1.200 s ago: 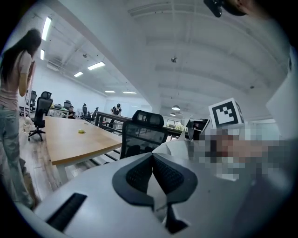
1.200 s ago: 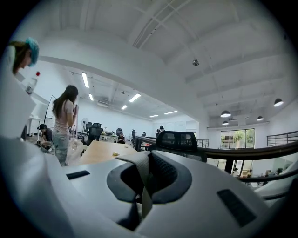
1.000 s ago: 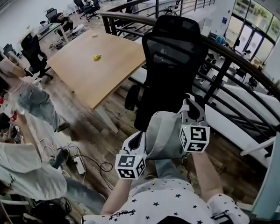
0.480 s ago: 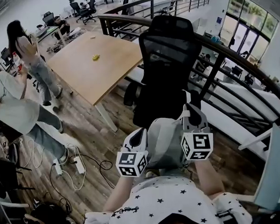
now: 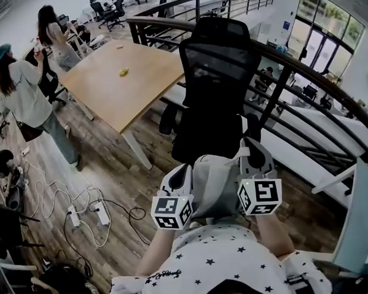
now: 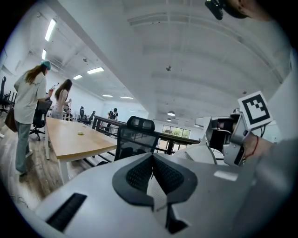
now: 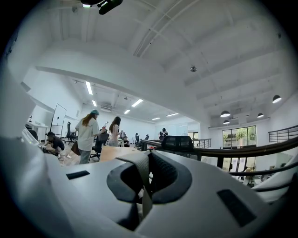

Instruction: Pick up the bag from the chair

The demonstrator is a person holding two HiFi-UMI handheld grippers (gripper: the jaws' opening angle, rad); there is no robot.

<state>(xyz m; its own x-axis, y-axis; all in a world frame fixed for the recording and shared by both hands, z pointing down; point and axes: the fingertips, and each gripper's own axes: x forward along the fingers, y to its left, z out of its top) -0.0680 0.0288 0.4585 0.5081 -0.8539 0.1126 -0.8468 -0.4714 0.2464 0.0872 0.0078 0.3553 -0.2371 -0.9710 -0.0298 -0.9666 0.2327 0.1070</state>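
Your left gripper (image 6: 152,162) has its jaws closed on a thin fold of pale fabric (image 6: 157,193), which looks like an edge of the soft grey cloth bag (image 5: 213,182). The bag hangs between your two grippers, close to your chest and on your side of the black mesh office chair (image 5: 220,67). It looks clear of the seat, though its underside is hidden. Your right gripper (image 7: 145,169) is clamped on a flat grey webbing strap (image 7: 141,186) that runs down between its pads.

The left hold is the weak one, only a pinch of loose cloth. If the weight swings to that side, or you draw the grippers apart, the fold could slide out. The bag would then hang from the strap alone. A sharp jerk could also pull the strap through the right pads. Raising one gripper above the other would tip the bag, and I cannot tell whether its top is fastened.

Well off to the left of your left gripper, two people (image 5: 27,96) stand by a light wooden table (image 5: 125,85). Below and left of that gripper, white power strips and loose cables (image 5: 83,210) lie on the floor, a tripping risk if you step that way. The chair's backrest rises straight ahead of both grippers. Past your right gripper runs a dark metal railing (image 5: 303,69), so there is little room to swing right.
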